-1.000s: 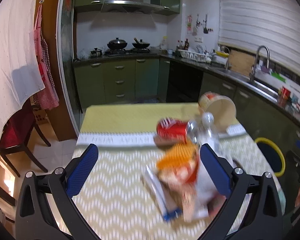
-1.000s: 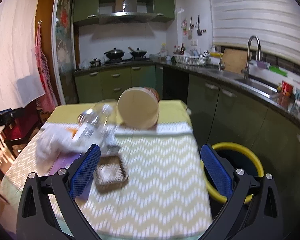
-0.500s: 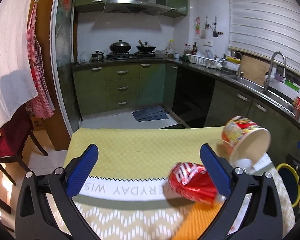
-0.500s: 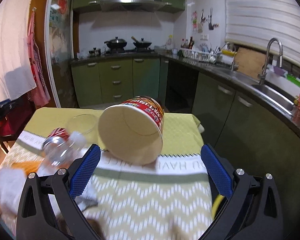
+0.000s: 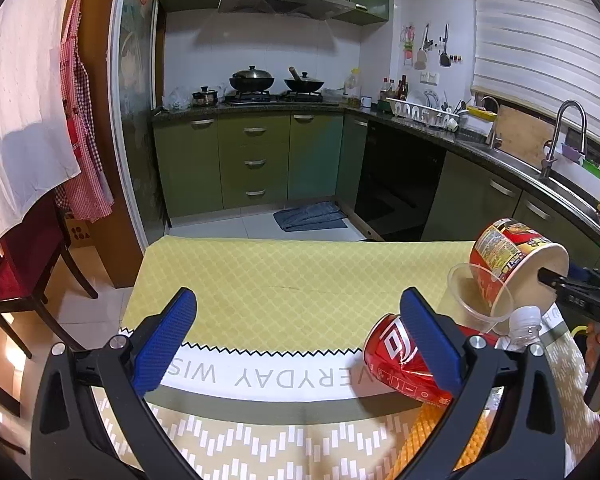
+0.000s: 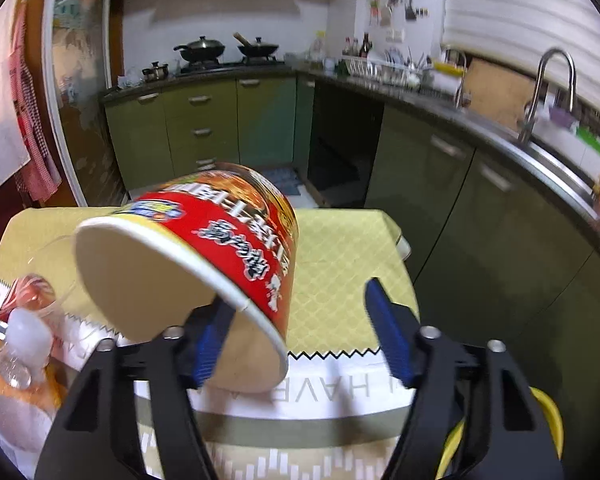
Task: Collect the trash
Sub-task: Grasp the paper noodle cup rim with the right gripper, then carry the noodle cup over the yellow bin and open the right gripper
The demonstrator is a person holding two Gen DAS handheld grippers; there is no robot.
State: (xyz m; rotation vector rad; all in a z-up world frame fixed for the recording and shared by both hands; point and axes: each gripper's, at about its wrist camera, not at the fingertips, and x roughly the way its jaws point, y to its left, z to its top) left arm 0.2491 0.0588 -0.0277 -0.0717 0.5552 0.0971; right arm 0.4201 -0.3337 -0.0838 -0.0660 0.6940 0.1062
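Because it is an empty paper instant-noodle cup [image 6: 204, 256], lying on its side at the far right of the surface [image 5: 292, 276] with its mouth toward the near side, it should be light and easily crushed. Its thin wall at the rim looks like the sensible place to pinch. The right gripper [image 6: 296, 336] is spread wide, with its left finger reaching inside the rim and the other outside, not yet closed on the wall. The left gripper [image 5: 300, 340] is likewise released and holds nothing, near the left-centre of the cloth. One noodle cup, one red soda can [image 5: 400, 356], one clear plastic cup [image 5: 480, 300], one clear bottle [image 6: 16, 356] and an orange packet [image 5: 432, 436] can be counted. A yellow-rimmed bin [image 6: 550, 412] sits off the right edge.
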